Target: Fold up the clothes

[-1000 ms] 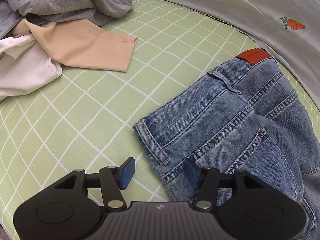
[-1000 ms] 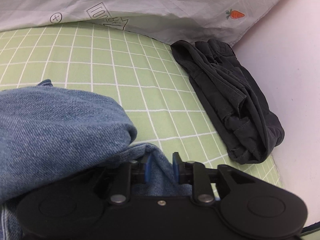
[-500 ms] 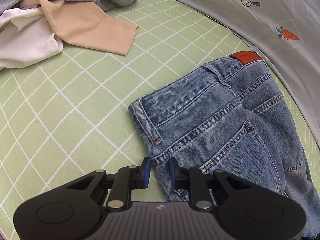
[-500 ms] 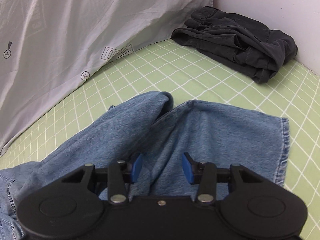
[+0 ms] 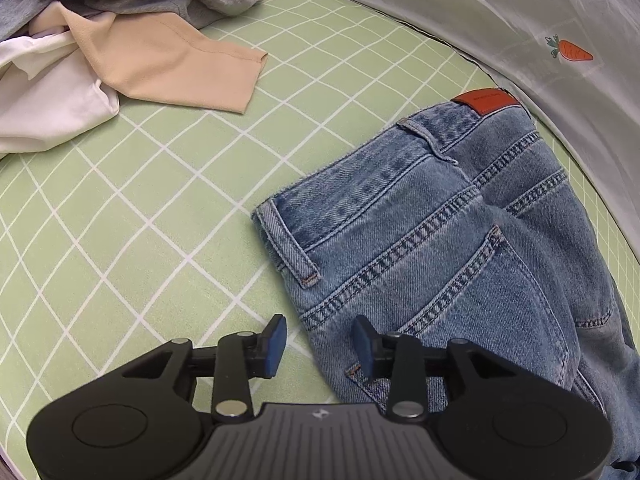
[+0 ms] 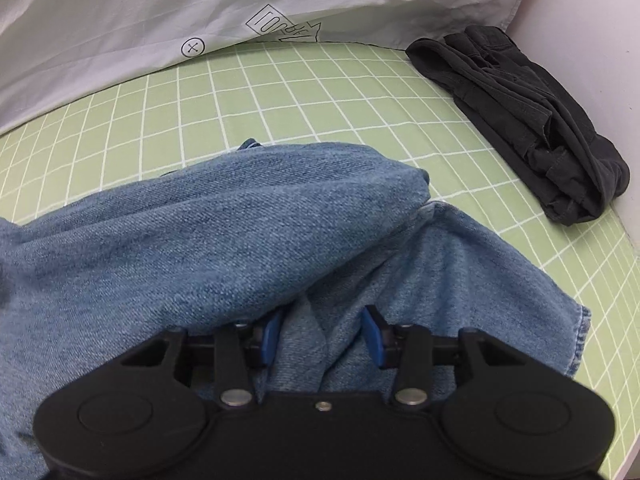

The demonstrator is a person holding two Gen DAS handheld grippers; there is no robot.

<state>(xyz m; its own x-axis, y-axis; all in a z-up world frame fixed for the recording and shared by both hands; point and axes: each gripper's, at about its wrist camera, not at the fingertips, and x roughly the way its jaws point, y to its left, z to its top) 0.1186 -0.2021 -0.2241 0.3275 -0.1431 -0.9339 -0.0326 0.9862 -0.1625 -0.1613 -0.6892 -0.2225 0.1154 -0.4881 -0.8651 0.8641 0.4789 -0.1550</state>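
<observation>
On a green sheet (image 5: 120, 216) with a white grid lie blue jeans (image 5: 452, 248), back pocket up, a red-brown patch (image 5: 486, 101) at the far waistband. Over their near left edge hangs the left gripper (image 5: 319, 343), jaws spread wide and gripping nothing. Far left sits a heap of grey, beige and white garments (image 5: 132, 44). At the leg end, the right gripper (image 6: 322, 338) has its jaws wide apart astride bunched denim, not pinching it. Dark folded trousers (image 6: 532, 120) lie far right, well apart, beside a white cover (image 6: 160, 8) printed with carrots.
</observation>
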